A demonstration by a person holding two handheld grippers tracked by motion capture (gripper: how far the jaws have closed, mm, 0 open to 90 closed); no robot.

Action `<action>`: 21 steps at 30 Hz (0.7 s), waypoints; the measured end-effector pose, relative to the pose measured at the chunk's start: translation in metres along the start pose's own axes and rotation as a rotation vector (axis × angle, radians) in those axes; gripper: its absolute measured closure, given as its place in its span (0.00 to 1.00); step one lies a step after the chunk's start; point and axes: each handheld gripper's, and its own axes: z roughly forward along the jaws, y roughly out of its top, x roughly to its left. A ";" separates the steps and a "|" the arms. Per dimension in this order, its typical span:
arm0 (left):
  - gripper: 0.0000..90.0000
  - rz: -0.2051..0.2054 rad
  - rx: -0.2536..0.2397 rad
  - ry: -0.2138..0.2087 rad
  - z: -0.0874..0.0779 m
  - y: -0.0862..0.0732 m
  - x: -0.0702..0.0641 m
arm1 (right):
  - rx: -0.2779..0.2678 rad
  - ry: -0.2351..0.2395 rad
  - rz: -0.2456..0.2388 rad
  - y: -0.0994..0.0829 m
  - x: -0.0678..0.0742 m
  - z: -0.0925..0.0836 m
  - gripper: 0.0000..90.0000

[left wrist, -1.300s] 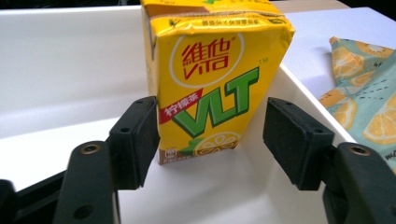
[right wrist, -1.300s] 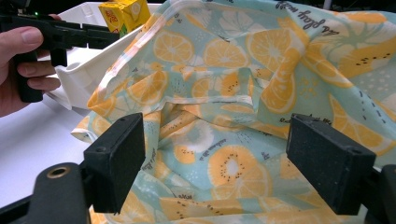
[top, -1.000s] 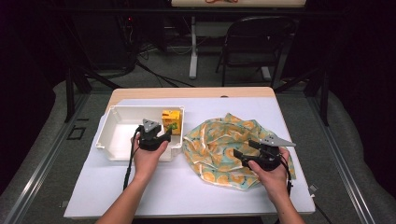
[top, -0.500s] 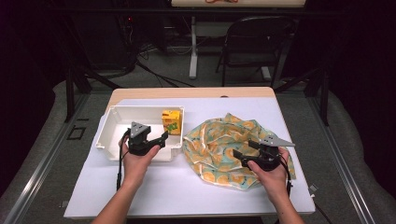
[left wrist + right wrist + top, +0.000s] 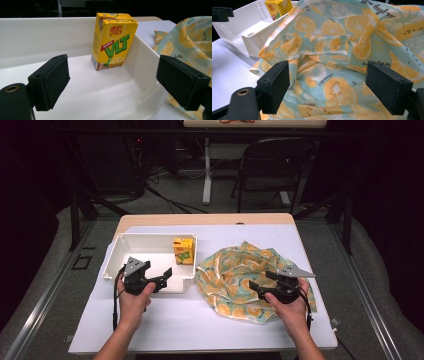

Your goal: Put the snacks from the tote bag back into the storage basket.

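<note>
White-covered table point(image 5: 200, 320) in dark room

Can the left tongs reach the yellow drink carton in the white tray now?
Probably yes. The left tongs are open, empty and aimed at the drink carton, which stands upright in the white tray corner with bare tray floor between them.

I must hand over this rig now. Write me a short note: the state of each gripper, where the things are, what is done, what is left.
Left gripper: jaws have just been opening, nothing between them, at the near edge of the white tray.
Right gripper: open, over the fruit-print cloth, not gripping it.
Juice carton: upright in the tray, at its corner nearest the cloth, released.
Done: carton is in the tray.
Left: probably the cloth, which lies crumpled on the table beside the tray.
</note>
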 end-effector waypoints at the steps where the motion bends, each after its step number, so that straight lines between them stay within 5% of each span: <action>1: 0.11 -0.001 -0.002 -0.007 -0.003 0.000 0.002 | -0.001 0.000 0.001 0.000 0.000 0.000 0.21; 12: 0.07 -0.005 -0.012 -0.023 -0.036 -0.017 0.021 | -0.026 0.011 0.013 -0.002 0.002 -0.002 0.16; 21: 0.04 0.000 0.003 -0.023 -0.059 -0.032 0.035 | -0.030 -0.025 0.016 -0.008 0.000 -0.010 0.16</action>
